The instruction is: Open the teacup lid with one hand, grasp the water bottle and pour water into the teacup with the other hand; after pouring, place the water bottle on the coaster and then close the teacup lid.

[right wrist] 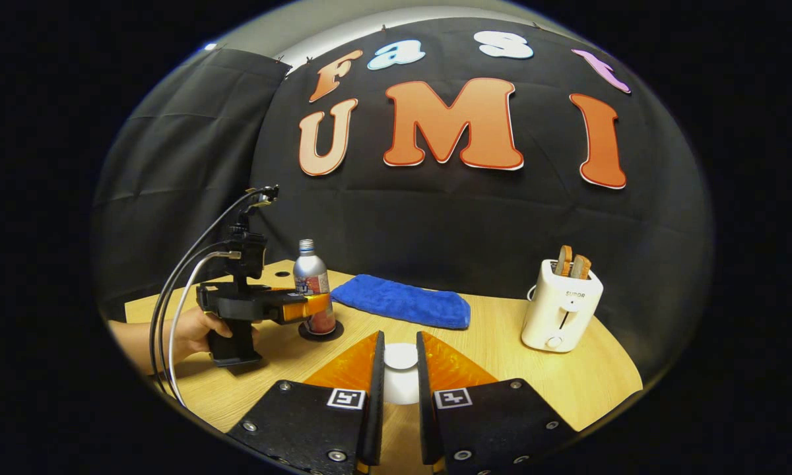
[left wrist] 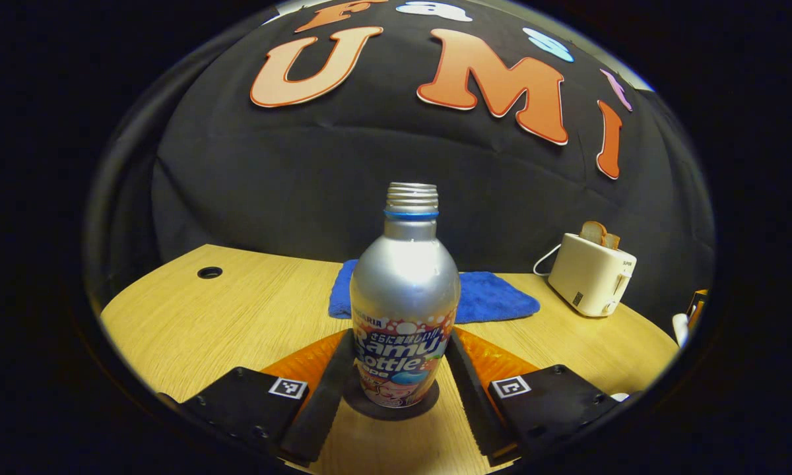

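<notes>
Left tongs (left wrist: 396, 369) flank the bottle (left wrist: 404, 303) upright on its coaster (left wrist: 429, 404), contact unclear; right tongs (right wrist: 400, 376) clamp the lid (right wrist: 400, 356).

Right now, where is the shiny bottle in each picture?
Left gripper view: the bottle stands in the middle, close up, on a dark coaster, between the left gripper's fingers.
Right gripper view: the bottle is small, left of middle, on the coaster, with the left gripper around it.
Shared landmark: the blue cloth behind it.
</notes>
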